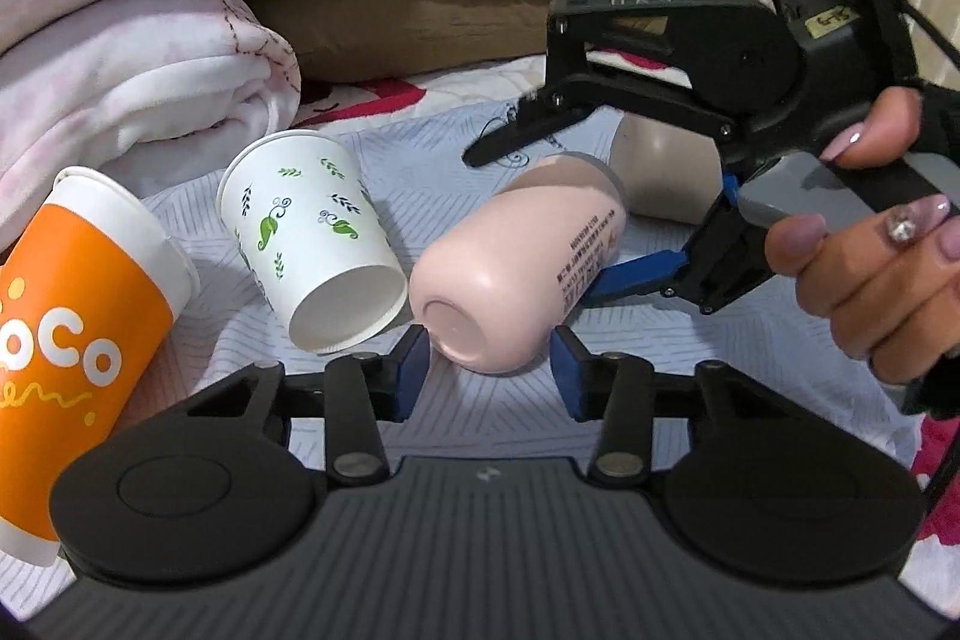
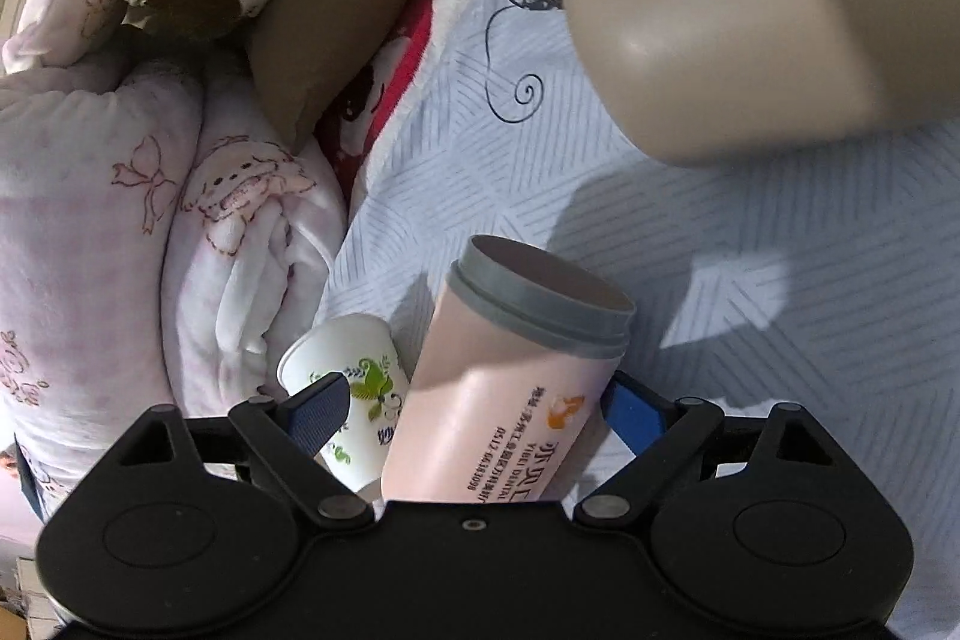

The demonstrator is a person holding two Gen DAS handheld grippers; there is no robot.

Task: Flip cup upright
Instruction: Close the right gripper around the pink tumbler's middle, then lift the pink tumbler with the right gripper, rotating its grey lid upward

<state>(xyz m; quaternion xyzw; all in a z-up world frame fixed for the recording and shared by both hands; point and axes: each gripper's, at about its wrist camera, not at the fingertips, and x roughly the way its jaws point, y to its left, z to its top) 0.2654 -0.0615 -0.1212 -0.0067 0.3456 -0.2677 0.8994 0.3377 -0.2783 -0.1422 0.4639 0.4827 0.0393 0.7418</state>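
Note:
A pink cup (image 1: 516, 274) with a grey rim lies on its side on the bed, its base toward my left gripper. My left gripper (image 1: 491, 347) is open, its blue pads on either side of the cup's base with small gaps. My right gripper (image 1: 537, 214) is open around the cup's upper part, one finger above it and one below. In the right wrist view the pink cup (image 2: 498, 400) sits between the jaws of the right gripper (image 2: 480, 409), its grey rim pointing away. The right pad (image 2: 633, 415) is close to the cup; the left one stands apart.
A white paper cup with green leaves (image 1: 318, 232) lies on its side left of the pink cup, touching it. An orange paper cup (image 1: 78, 334) lies further left. A beige cup (image 1: 666, 172) lies behind. Folded blankets (image 1: 138, 88) and pillows line the back.

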